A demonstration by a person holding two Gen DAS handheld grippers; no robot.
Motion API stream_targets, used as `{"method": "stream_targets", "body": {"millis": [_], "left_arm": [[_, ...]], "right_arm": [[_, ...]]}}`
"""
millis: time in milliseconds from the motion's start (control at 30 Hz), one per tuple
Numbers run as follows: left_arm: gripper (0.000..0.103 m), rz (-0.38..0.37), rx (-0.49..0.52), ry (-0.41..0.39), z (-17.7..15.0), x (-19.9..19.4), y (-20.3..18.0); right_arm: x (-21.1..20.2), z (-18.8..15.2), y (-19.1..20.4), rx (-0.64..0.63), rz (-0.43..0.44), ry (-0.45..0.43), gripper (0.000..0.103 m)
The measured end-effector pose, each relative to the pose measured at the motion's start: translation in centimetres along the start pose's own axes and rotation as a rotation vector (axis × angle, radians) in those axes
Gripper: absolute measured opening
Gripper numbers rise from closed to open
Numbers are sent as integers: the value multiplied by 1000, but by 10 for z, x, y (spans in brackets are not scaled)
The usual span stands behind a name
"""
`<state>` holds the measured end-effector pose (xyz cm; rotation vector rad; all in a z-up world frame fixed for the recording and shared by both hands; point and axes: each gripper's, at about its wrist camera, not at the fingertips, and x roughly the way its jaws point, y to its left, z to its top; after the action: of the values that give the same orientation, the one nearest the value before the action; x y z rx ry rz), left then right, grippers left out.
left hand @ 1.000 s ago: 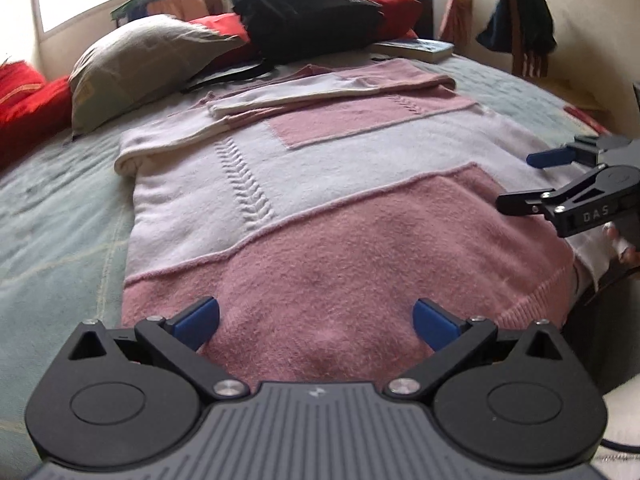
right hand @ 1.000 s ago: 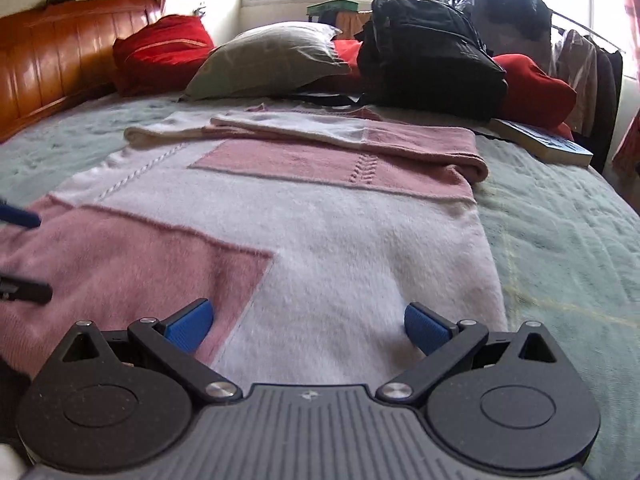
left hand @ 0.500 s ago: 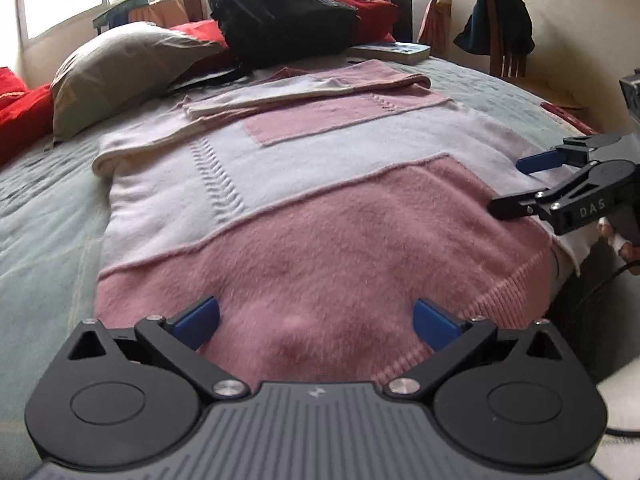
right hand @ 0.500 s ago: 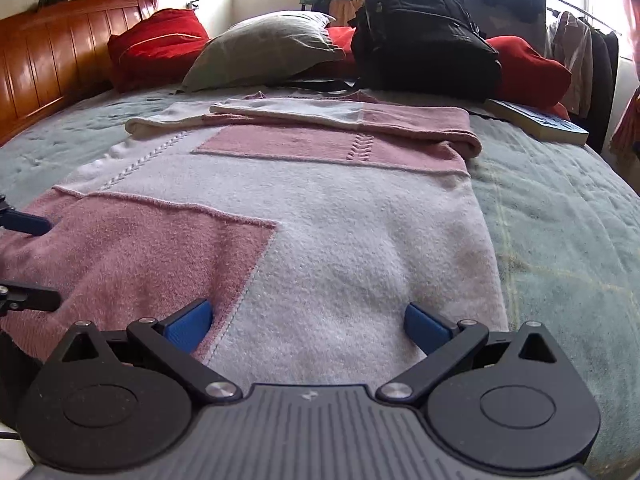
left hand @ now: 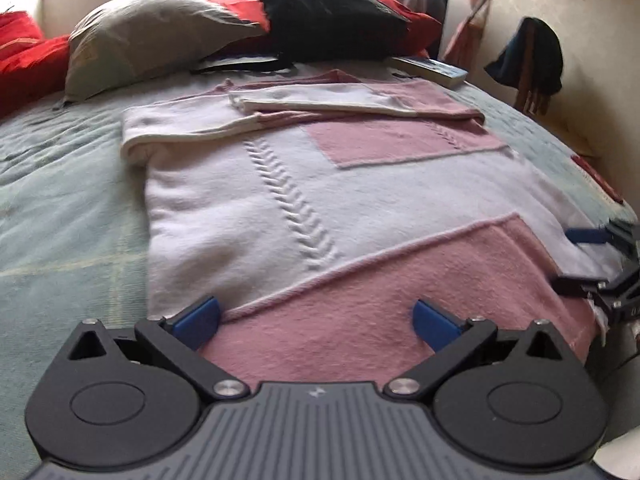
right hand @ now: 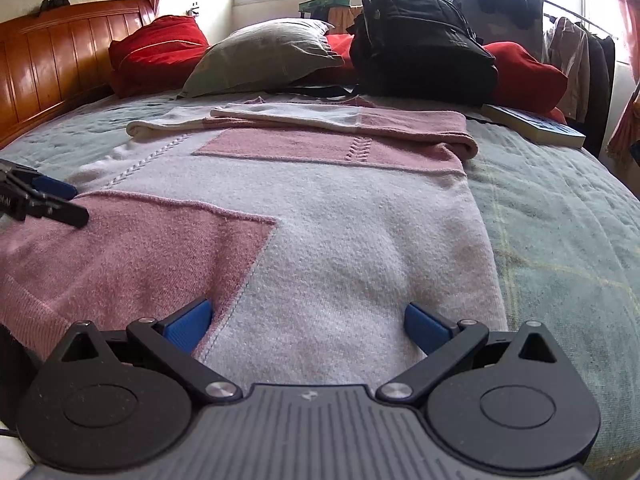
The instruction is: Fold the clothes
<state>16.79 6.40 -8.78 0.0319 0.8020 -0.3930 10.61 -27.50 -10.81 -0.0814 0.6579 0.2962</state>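
Pink/white block-knit sweater [left hand: 320, 208] flat on bed [left hand: 72, 208], sleeves folded across top. Left gripper [left hand: 316, 318] & right gripper [right hand: 306, 320] jaws wide apart at hem, nothing held.

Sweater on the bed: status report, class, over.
Left gripper and right gripper open at hem. Sweater flat, sleeves folded in. Backpack beyond collar.

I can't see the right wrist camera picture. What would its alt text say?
A pink and white knitted sweater lies flat on a green bedspread, sleeves folded across its top, with the open right gripper poised over its near hem. The left gripper, also open, reaches in from the left edge. Behind are a grey pillow, a black backpack and red cushions.
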Motion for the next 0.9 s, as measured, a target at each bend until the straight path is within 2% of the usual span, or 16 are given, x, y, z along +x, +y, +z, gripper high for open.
{"method": "stream_targets", "body": {"millis": [100, 367, 467, 733, 800, 900], "left_arm": [[102, 35, -5, 32, 8, -5, -7], [102, 54, 51, 19, 29, 13, -16], [102, 49, 16, 25, 31, 22, -7], [102, 60, -79, -1, 31, 15, 12], [102, 77, -52, -13, 32, 4, 5], [102, 49, 30, -38, 26, -12, -18]], "right_arm": [[1, -1, 0, 2, 0, -3, 103], [2, -1, 2, 2, -7, 1, 103], [2, -1, 2, 2, -8, 3, 103], [2, 0, 2, -2, -10, 5, 103], [2, 0, 2, -2, -11, 5, 103], [1, -1, 3, -2, -13, -2, 103]]}}
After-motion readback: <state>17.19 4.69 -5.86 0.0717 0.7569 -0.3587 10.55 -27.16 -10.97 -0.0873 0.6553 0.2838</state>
